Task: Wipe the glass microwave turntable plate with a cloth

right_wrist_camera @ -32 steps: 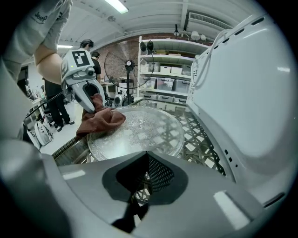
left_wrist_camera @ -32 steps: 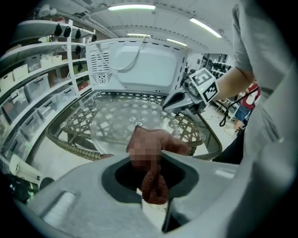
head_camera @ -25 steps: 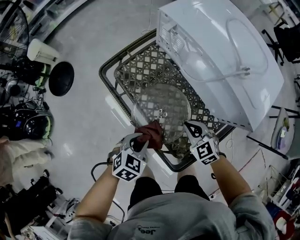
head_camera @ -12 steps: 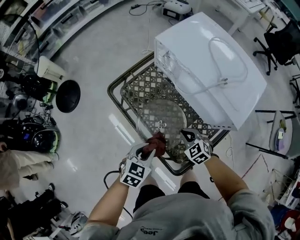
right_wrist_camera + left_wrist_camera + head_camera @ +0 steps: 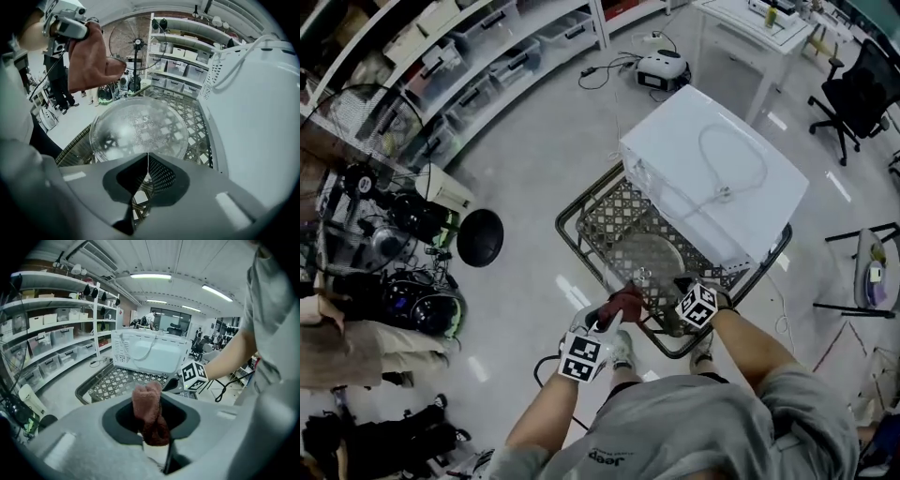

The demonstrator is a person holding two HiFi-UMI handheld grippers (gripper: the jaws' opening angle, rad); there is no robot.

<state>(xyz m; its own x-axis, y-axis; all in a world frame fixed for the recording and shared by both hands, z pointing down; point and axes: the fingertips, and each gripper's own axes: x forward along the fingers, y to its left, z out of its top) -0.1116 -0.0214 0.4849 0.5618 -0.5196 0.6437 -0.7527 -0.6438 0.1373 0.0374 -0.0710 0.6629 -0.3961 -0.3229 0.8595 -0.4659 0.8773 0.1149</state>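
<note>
left gripper [image 5: 607,323]: jaws clamped tight on a bunched reddish-brown cloth [image 5: 625,302], low centre of the head view. the wad stands up out of the jaws, with most of it free past the tips.

right gripper [image 5: 682,286]: just right of the cloth. jaws drawn together to a thin seam, apparently pinching the near rim of the glass plate [image 5: 138,129]. nothing else sits between them.

plate: centre of the right gripper view, over the lattice top of a wire rack [image 5: 581,234], with the near edge at the jaws. it seems tipped up rather than lying flat, though the angle is hard to read. the lattice shows clearly through the glass. a white microwave [image 5: 712,173] sits on the rack's far side, upper right, close beside the plate.

cloth to plate: the cloth hangs at the plate's upper-left edge in the right gripper view. whether it touches the glass cannot be told.

handling, as a judgement:
- the plate is stiff, fairly heavy for a rim pinch, smooth and likely slick, and it will break if dropped on the rack or floor.
- one edge grip lets it lever and swing, so the hold wants to sit deep on the rim.
- wiping pressure should be light and directed toward the held edge.
- the cloth is soft and light and gives under pressure.
- the free wad should do the wiping, keeping the hard jaws off the glass.
</note>
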